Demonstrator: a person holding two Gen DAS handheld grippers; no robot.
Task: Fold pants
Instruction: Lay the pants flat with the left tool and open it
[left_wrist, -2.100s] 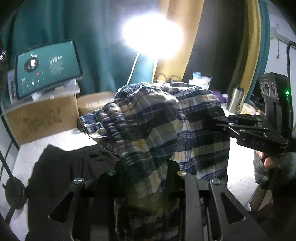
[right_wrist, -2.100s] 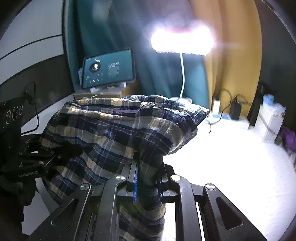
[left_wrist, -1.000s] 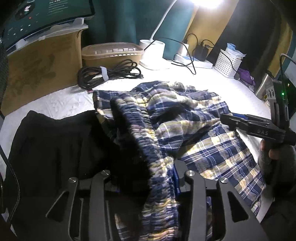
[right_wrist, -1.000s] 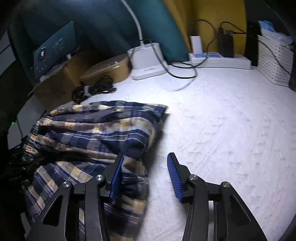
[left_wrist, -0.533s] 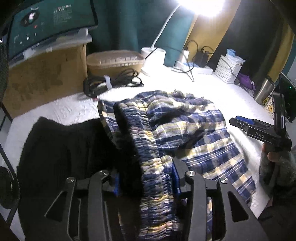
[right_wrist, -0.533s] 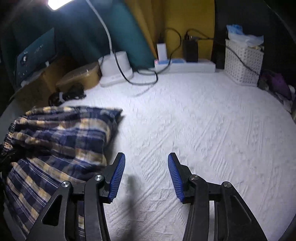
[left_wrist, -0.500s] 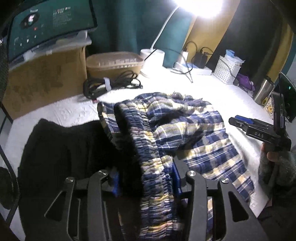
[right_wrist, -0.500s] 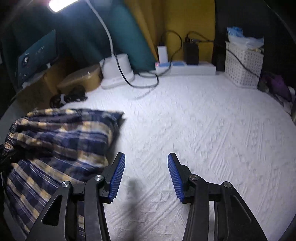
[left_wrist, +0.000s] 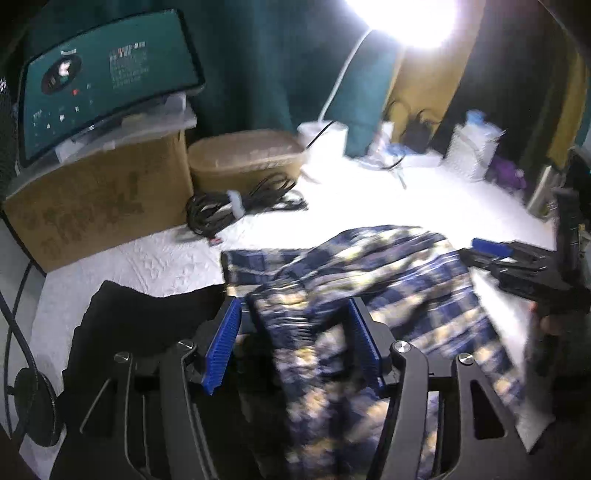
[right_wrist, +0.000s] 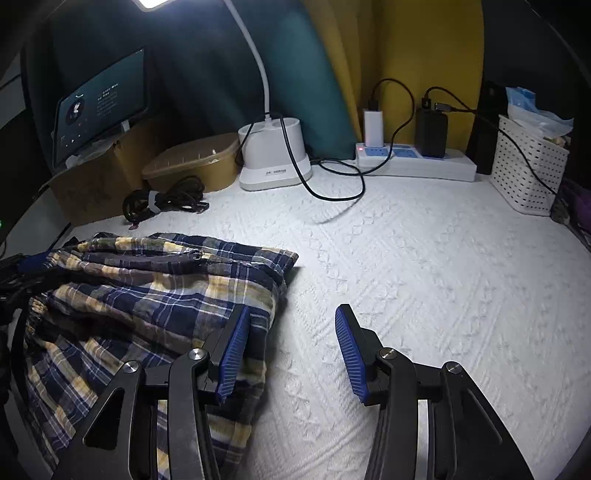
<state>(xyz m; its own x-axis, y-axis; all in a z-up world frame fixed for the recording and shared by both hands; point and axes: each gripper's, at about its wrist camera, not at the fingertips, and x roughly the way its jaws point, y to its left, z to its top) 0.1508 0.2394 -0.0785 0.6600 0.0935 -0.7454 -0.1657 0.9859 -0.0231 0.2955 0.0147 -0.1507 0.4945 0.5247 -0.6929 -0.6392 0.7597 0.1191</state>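
The blue and yellow plaid pants lie folded in a heap on the white bedspread. My left gripper is open, and the elastic waistband lies loose between its blue pads. My right gripper is open and empty, low over the bedspread at the right edge of the pants. The right gripper also shows in the left wrist view, just right of the pants.
A black garment lies left of the pants. At the back stand a cardboard box with a tablet, a tan container, a coiled black cable, a lamp base, a power strip and a white basket.
My left gripper has opened and let go of the waistband, and the pants have dropped flatter. My right gripper stays open beside the pants and has moved a little closer to them.
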